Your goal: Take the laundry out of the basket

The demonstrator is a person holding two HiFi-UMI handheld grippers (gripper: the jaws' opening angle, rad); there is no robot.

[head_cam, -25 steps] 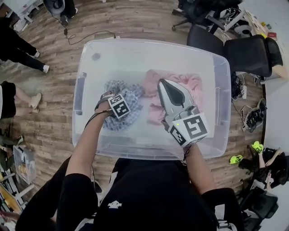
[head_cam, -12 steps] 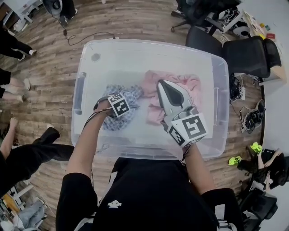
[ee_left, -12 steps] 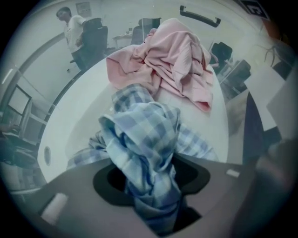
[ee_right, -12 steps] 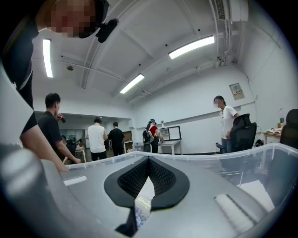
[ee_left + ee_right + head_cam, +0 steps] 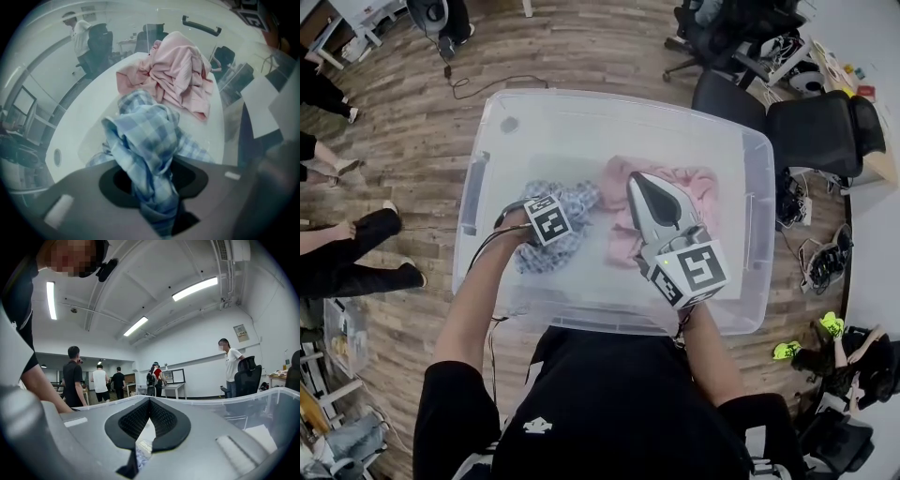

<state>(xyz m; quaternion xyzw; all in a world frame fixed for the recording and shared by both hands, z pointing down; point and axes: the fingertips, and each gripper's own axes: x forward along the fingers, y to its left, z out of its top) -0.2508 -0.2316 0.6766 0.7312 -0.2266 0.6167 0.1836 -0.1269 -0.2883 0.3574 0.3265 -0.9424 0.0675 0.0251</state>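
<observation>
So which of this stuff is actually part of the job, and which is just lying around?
Job: clear bin; blue checked cloth, held by the left gripper, whose jaws have just been closing on it; pink cloth; right gripper, shut, empty.
Lying about: office chairs, floor cable, green shoes, bystanders.

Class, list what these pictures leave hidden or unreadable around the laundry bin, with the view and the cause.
- Left gripper, whose jaws have just been closing on the blue checked cloth: head view, its marker cube hides the jaws.
- Pink garment: head view, right gripper covers part.
- Cloth's lower end: left gripper view, gripper body hides it.
- Pale patch behind the right gripper's shut jaws: right gripper view, too small to identify.
</observation>
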